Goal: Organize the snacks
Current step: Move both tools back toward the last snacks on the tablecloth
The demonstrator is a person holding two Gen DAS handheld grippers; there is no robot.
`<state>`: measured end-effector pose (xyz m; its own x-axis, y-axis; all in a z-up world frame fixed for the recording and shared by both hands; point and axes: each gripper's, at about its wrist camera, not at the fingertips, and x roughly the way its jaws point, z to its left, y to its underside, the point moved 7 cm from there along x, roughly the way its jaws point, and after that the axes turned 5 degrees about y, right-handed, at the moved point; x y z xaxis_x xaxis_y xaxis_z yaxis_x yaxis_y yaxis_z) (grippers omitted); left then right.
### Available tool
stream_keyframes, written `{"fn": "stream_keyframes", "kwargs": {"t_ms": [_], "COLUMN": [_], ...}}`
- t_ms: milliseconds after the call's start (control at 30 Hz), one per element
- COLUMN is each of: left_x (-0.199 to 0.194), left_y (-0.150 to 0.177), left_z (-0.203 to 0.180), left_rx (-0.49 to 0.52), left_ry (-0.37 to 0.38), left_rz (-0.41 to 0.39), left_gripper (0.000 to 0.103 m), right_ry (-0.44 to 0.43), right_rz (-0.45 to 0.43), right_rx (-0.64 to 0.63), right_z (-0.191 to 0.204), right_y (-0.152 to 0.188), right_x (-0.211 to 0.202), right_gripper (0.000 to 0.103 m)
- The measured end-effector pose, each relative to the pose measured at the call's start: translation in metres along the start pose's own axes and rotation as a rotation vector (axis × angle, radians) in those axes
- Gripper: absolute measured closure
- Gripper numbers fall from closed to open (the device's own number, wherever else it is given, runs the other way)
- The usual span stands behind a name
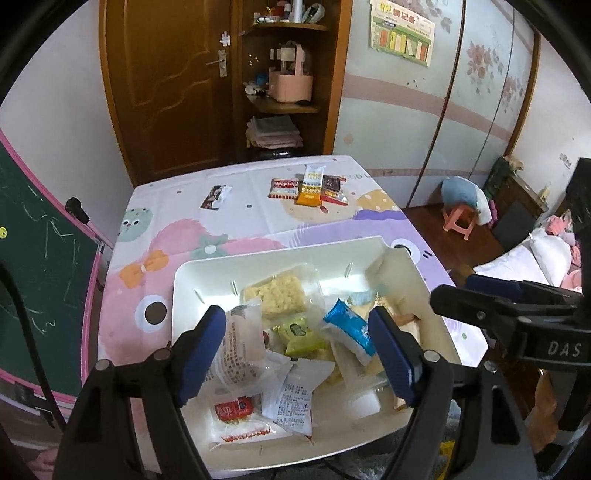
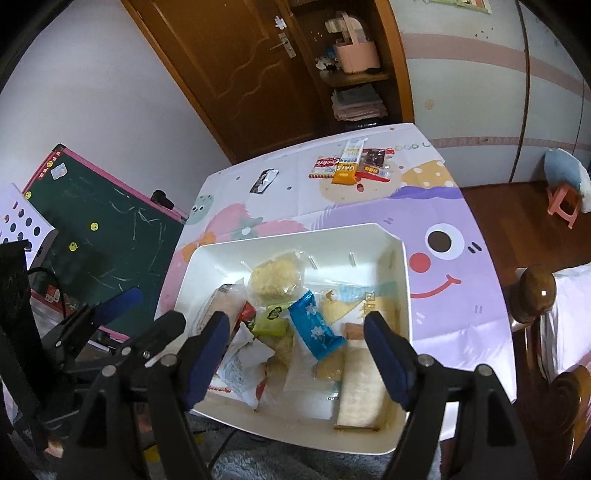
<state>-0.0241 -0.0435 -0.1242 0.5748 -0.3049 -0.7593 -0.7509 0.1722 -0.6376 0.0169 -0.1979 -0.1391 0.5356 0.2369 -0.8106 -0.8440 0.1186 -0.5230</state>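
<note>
A: Left gripper (image 1: 297, 349), right gripper (image 2: 295, 356): fingers spread, holding nothing, above white bin (image 2: 391, 236) of snacks. Blue packet (image 2: 317, 329) centre.

B: Four packets (image 2: 351, 164) loose at 12 o'clock on table (image 2: 461, 306). Best reaching far, pinching one flat edge, avoiding neighbours.

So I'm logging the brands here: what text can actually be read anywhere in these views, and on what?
"DAS": on the right gripper body, seen from the left wrist.
"OATS": on the orange packet at the table's far side.
Red-and-white packet: script too blurred.
Wall poster: unreadable.
White wrappers in the white bin: print too small.
</note>
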Motion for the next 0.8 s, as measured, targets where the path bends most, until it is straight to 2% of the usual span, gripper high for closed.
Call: {"fn": "stream_keyframes", "kwargs": {"t_ms": [167,233,433,500,667,800], "left_x": [0.002,0.001,-0.004,-0.006,-0.005,0.003], "left_y": [-0.001,-0.004,-0.019,-0.023,-0.031,-0.033], "left_z": [-0.003,-0.005,-0.012,-0.015,-0.021,-0.023], "left_rx": [0.007,0.013,0.046,0.059,0.088,0.102], "left_ry": [-0.014,-0.016,-0.033,-0.035,-0.023,-0.024], "left_rz": [-0.015,-0.029,-0.094,-0.111,-0.122,-0.075], "left_gripper": [0.025,0.025,0.025,0.025,0.025,0.025], "right_ry": [-0.024,-0.036,0.027,0.037,0.017,0.020], "right_rz": [-0.027,-0.062,-0.242,-0.278,-0.282,-0.279], "right_rx": [-0.023,-0.047,-0.121,-0.133,-0.161,-0.204], "right_z": [0.002,0.006,0.009,0.008,0.009,0.012], "right_y": [-0.003,-0.005,-0.021,-0.025,-0.030,-0.035], "right_x": [-0.005,-0.009,-0.033,-0.035,-0.031,-0.026], "right_gripper": [0.026,0.026,0.026,0.026,0.026,0.026]}}
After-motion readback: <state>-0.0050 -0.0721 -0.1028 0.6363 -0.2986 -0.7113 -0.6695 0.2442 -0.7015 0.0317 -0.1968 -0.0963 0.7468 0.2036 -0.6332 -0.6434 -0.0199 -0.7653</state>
